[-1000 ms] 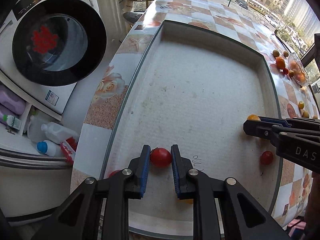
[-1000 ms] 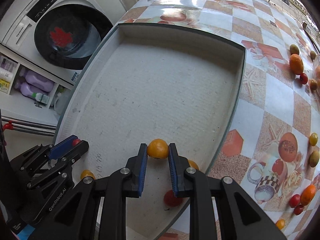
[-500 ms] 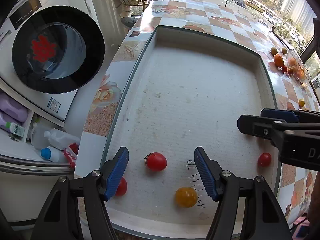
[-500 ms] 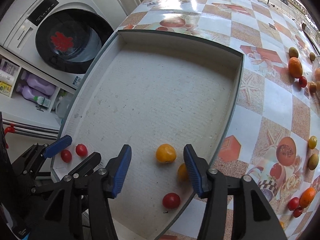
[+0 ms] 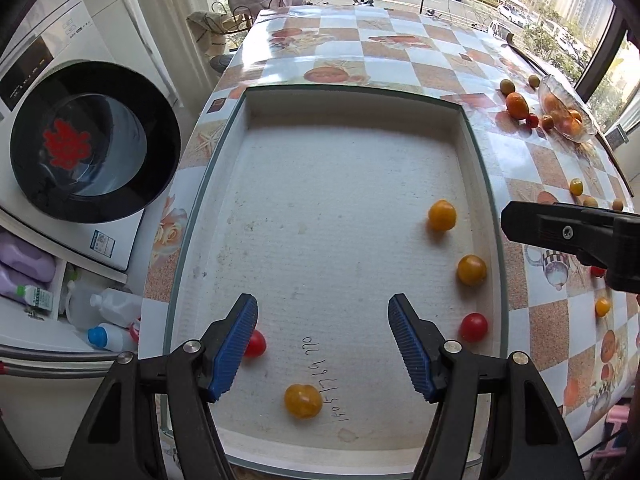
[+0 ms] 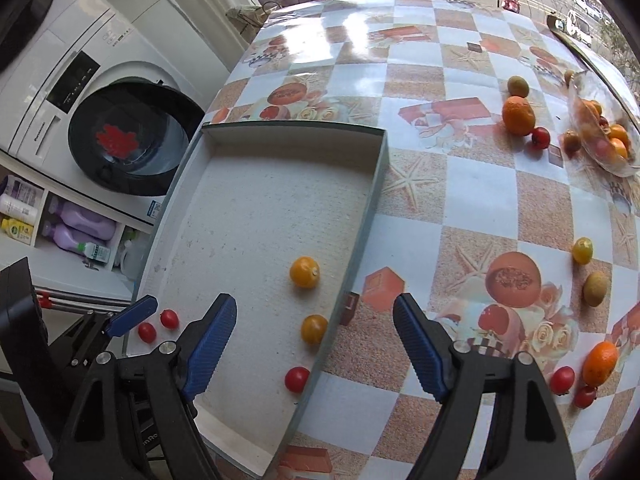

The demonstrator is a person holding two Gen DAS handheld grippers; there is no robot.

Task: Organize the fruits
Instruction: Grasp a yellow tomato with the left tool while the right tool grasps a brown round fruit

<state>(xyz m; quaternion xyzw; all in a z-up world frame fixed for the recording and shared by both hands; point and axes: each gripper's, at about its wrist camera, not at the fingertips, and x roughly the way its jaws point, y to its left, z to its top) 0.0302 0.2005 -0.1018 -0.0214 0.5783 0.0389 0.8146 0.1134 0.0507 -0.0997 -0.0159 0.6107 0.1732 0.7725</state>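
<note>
A shallow white tray [image 5: 478, 168] [image 6: 370, 216] holds small tomatoes. In the left wrist view a red one [image 5: 255, 343] sits by my left finger, a yellow one [image 5: 303, 401] near the front, two yellow ones [image 5: 441, 215] [image 5: 471, 269] and a red one [image 5: 473, 327] along the right wall. My left gripper [image 5: 322, 344] is open and empty above the tray's front. My right gripper [image 6: 314, 348] is open and empty over the tray's right wall, near a yellow tomato [image 6: 305, 272], another yellow one [image 6: 313, 328] and a red one [image 6: 297, 379].
Loose fruit lies on the patterned tablecloth to the right: an orange [image 6: 518, 115], a yellow tomato [image 6: 582, 250], a brown fruit [image 6: 595, 288], red tomatoes [image 6: 562, 379]. A glass dish [image 6: 600, 128] holds more fruit. A washing machine [image 5: 88, 144] stands left of the table.
Both grippers opened, letting go of a red tomato (left) and a yellow tomato (right) in the tray, then drew back and up.
</note>
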